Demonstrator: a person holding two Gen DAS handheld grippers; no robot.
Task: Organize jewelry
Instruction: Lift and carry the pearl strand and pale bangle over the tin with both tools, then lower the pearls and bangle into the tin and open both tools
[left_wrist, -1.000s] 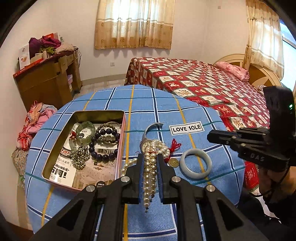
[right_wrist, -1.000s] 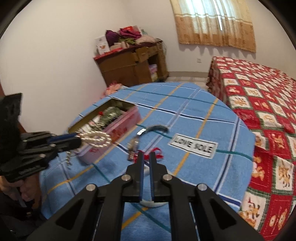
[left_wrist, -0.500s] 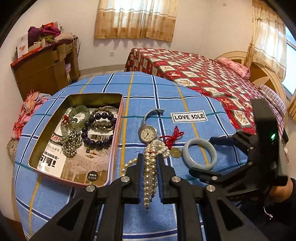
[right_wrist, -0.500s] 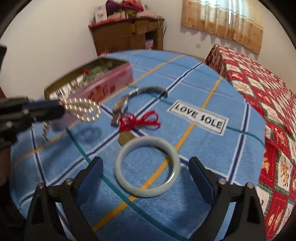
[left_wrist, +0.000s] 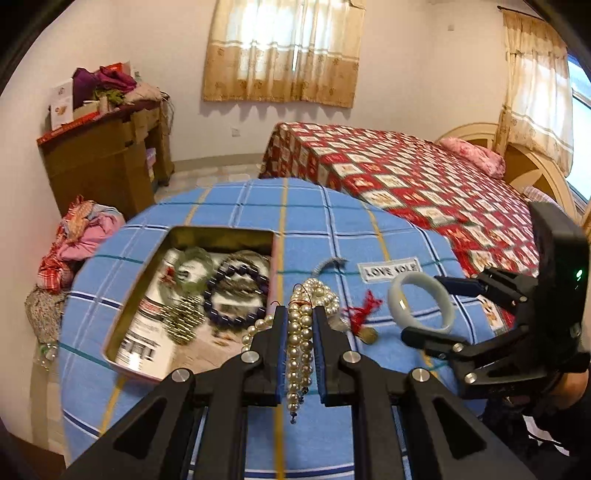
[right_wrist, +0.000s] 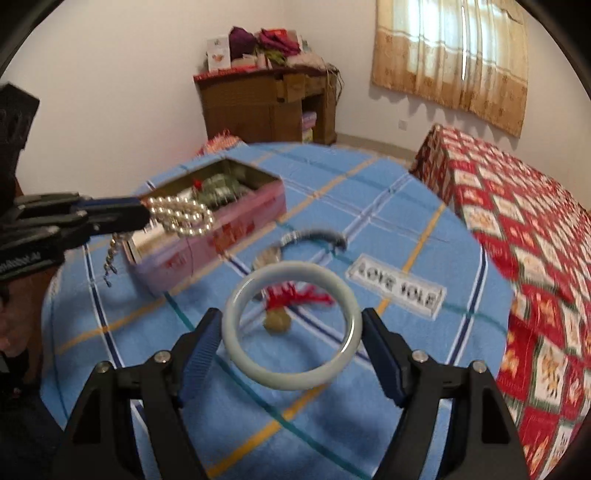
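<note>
**Two Grippers, Pearls and a Jade Bangle**

Over a round table (left_wrist: 229, 206) draped in a blue plaid towel-like cloth, the left gripper (left_wrist: 300, 314) is clamped narrow on a pearl necklace (left_wrist: 301, 332). The round, creamy, glossy beads run in a doubled strand between its blue ribbed pads and loop out beyond the tips, with a short end dangling below. In the right wrist view the same gripper (right_wrist: 146, 214) enters from the left with the pearl loop (right_wrist: 183, 218) hanging at its tips, in front of the tin.

The right gripper (right_wrist: 291, 343) stands wide, its jaws closing, with a pale grey-green bangle (right_wrist: 291, 325) between them. The bangle is a smooth, thick, glossy ring, tilted and lifted off the cloth; both blue ribbed pads (right_wrist: 201, 349) meet its outer rim. In the left wrist view the bangle (left_wrist: 421, 302) sits between the two black fingers at the right.

Seen through the bangle on the cloth lie a red knotted cord (right_wrist: 295, 295) with a brass-coloured coin (right_wrist: 277, 321); beyond them a wristwatch (right_wrist: 295, 243) with a metal link band, blurred. A white patch (right_wrist: 395, 286) with dark letters is sewn on the cloth.

The rectangular tin box (left_wrist: 136, 306), pink outside and gold-toned inside, holds a dark round-bead bracelet (left_wrist: 236, 291), a translucent green bangle (left_wrist: 194, 269), and a cluster of small metallic beads (left_wrist: 184, 321) over printed paper.
</note>
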